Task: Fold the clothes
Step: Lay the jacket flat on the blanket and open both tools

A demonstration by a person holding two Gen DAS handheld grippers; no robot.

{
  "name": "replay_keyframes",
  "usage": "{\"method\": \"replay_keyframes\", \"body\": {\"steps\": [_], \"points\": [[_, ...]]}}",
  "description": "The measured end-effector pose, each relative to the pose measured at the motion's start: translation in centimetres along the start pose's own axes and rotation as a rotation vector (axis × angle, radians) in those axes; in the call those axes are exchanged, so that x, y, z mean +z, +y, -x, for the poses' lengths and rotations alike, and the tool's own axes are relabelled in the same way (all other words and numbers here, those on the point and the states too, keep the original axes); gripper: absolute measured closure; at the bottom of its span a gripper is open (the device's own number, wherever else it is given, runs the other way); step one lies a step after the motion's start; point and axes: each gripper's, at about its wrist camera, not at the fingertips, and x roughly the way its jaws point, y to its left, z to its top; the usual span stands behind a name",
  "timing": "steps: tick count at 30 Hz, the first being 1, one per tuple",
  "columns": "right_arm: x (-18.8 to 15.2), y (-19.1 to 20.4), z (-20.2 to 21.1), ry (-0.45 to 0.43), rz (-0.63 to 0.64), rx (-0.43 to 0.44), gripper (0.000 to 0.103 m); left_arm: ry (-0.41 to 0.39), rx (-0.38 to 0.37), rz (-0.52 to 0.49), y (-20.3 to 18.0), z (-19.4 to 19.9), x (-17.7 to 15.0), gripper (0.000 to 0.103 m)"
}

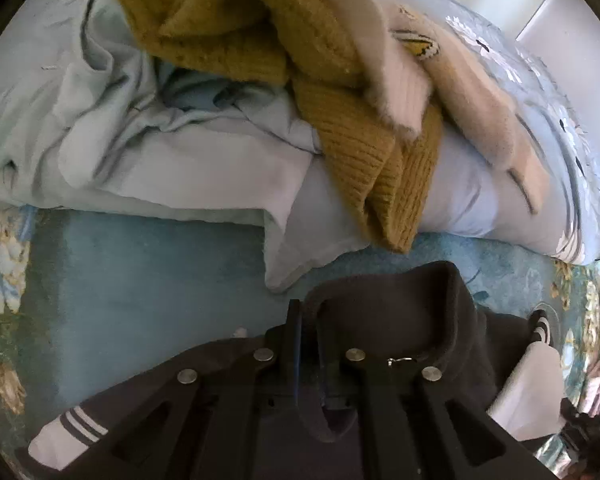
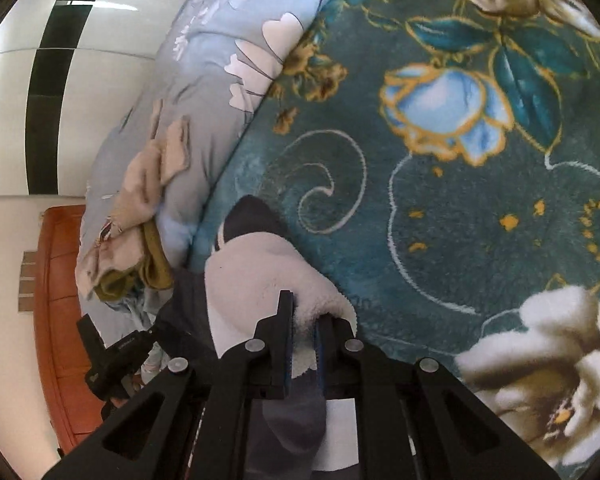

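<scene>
A dark jacket [image 1: 400, 304] with white sleeves and striped cuffs lies on a teal floral blanket [image 1: 140, 272]. My left gripper [image 1: 308, 320] is shut on the jacket's dark collar. One white sleeve with a striped cuff [image 1: 66, 432] lies at the lower left. My right gripper [image 2: 306, 320] is shut on the jacket's white fleecy sleeve [image 2: 260, 272], whose dark cuff [image 2: 252, 216] points away over the blanket [image 2: 460, 220]. The left gripper [image 2: 112, 356] also shows in the right wrist view, at the lower left.
A rumpled pale blue duvet [image 1: 120, 140] lies beyond the jacket, with a mustard knit sweater [image 1: 260, 40] and a cream fluffy garment [image 1: 480, 100] heaped on it. A floral duvet [image 2: 204, 80], white tiled wall [image 2: 100, 80] and orange-brown headboard [image 2: 60, 320] are at the left.
</scene>
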Motion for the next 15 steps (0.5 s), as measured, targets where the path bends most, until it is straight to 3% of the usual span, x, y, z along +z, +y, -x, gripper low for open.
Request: {"method": "replay_keyframes", "body": {"steps": [3,5,6,7,8,9,12,15], "points": [[-0.2,0.2,0.2,0.013,0.008,-0.017,0.093,0.009,-0.022,-0.004,0.4,0.9,-1.0,0.088],[-0.8,1.1,0.8,0.002,0.044,-0.028,0.088,0.012,-0.017,-0.021,0.7,1.8,-2.1,0.069],[-1.1,1.6,1.2,-0.004,0.065,-0.038,0.078,0.008,-0.016,-0.030,0.9,2.5,-2.9,0.064],[-1.5,2.2,1.6,-0.015,0.088,-0.053,0.055,0.004,-0.015,-0.039,1.1,3.1,-3.6,0.054],[-2.1,2.7,2.1,-0.033,0.108,-0.080,0.042,-0.006,-0.019,-0.044,1.5,3.9,-4.5,0.044],[-2.7,3.1,2.5,-0.048,0.119,-0.100,0.033,-0.015,-0.019,-0.049,1.8,4.6,-5.4,0.041],[-5.1,4.7,3.8,-0.090,0.183,-0.180,0.033,-0.021,0.037,-0.056,3.0,6.2,-8.3,0.039],[-9.7,8.3,3.7,-0.080,0.357,-0.252,0.033,0.011,0.048,-0.013,5.4,7.2,-11.8,0.039]]}}
